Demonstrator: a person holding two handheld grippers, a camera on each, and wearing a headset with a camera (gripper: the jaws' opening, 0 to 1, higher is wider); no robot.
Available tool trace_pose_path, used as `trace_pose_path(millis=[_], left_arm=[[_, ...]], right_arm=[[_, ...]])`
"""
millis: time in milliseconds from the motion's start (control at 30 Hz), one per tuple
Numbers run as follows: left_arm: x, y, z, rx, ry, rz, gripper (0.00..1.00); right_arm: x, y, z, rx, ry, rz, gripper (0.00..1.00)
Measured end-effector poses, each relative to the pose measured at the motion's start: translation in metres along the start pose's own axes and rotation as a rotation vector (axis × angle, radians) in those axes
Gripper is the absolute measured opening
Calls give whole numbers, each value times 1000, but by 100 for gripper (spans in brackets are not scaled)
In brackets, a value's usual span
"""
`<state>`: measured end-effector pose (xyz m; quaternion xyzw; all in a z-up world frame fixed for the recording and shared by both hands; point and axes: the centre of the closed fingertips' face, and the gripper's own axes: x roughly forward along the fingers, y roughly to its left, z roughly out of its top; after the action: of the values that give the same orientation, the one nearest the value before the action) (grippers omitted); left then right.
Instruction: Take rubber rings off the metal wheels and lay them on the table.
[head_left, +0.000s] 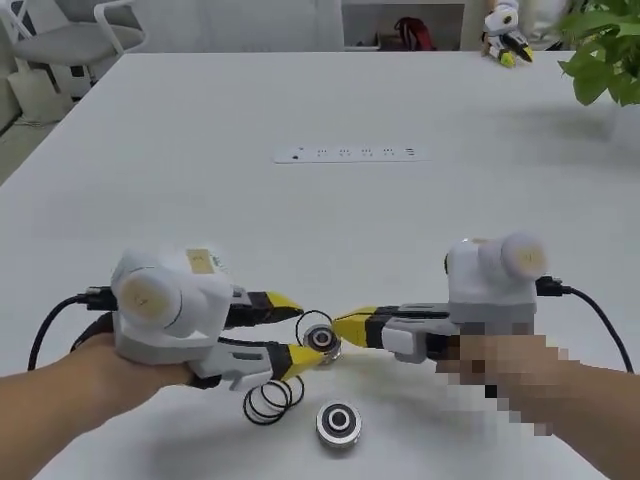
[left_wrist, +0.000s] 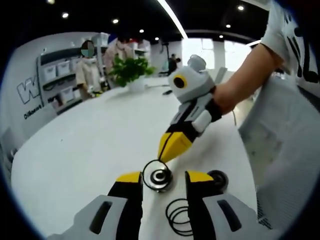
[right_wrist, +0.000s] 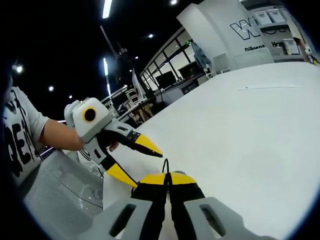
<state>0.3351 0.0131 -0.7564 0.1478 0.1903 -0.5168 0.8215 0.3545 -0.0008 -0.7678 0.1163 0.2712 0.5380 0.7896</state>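
Grippers meet tip to tip low over the table (head_left: 400, 200). The left gripper (head_left: 306, 330) reaches in level, jaws spread either side of a metal wheel (head_left: 321, 338). The right gripper (head_left: 340, 328) points across at it, jaws pinched shut on that wheel's rubber ring (head_left: 300, 322). Loose rings (head_left: 270, 400) and a second wheel (head_left: 338, 422) lie on the table nearer the person.

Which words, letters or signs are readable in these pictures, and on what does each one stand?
"W": large letter on the wall, rest cut off.
"Di...": small line under it, rest blurred.
Black letters on the T-shirt: partly hidden, unreadable.
Marks on the power strip: too small to read.
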Motion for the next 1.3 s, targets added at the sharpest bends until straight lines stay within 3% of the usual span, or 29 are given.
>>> trace_pose_path(millis=[233,600,967,1300], left_arm=[[-18,5,6,-20,-37,15,43],[-39,-6,11,-38,-69,1,57],[-55,-11,3,-56,-65,2,64],[-64,-12,-5,-80,-59,19,67]], right_arm=[[0,10,4,7,-6,27,0],[5,28,5,25,1,81,0],[11,39,-5,59,40,121,0],[17,44,-25,83,100,137,0]])
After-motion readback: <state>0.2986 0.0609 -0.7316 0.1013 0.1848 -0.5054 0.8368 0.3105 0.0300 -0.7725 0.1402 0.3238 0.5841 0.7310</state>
